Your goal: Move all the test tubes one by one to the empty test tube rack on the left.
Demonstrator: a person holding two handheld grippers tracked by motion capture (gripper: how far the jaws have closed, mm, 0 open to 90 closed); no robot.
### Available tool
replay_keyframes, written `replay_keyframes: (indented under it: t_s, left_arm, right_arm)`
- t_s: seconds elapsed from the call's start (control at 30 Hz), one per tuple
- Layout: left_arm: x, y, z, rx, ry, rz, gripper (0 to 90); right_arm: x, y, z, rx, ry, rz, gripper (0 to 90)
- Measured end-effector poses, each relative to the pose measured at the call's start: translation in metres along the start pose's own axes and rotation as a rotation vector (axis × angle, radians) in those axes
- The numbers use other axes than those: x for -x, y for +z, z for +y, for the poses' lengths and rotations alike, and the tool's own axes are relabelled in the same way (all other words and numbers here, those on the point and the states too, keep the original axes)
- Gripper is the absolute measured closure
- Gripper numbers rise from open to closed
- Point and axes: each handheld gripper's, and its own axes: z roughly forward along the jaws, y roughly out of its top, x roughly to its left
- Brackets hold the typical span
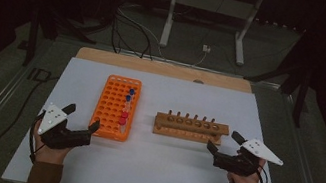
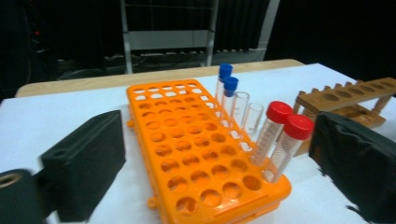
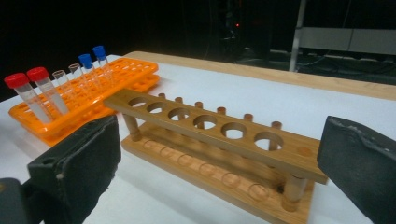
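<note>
A: Surroundings, quick. White table top (image 1: 145, 180), orange tube rack (image 1: 110, 107) left of centre, wooden tube rack (image 1: 190, 129) just right of it, apart. Dark floor with cables (image 1: 130, 35) and a metal stand (image 1: 206, 8) beyond the table.

B: Anything blocking?

A: No. Left gripper (image 1: 81, 116) sits at the orange rack's near left corner, jaws spread, holding nothing. Right gripper (image 1: 225, 142) sits just off the wooden rack's near right end, jaws spread too, holding nothing.

B: Tubes?

A: All in the orange rack's right-hand columns, upright. Two red-capped tubes (image 2: 285, 140) nearest, two uncapped clear tubes (image 2: 246, 109) behind, two blue-capped tubes (image 2: 227, 88) farthest. Wooden rack: six holes, none filled, pegs along the back.
</note>
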Motion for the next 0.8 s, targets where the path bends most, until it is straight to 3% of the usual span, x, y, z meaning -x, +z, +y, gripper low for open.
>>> replay_keyframes:
  t_s: [0.4, 0.8]
  left_arm:
    - [-0.009, -0.008, -0.008, 0.029, 0.003, 0.041, 0.5]
    - [-0.016, -0.007, -0.015, 0.036, -0.031, 0.069, 0.6]
  right_arm:
    - [0.008, -0.009, -0.004, 0.032, 0.023, -0.011, 0.1]
    - [0.006, -0.001, -0.009, -0.011, 0.003, -0.024, 0.1]
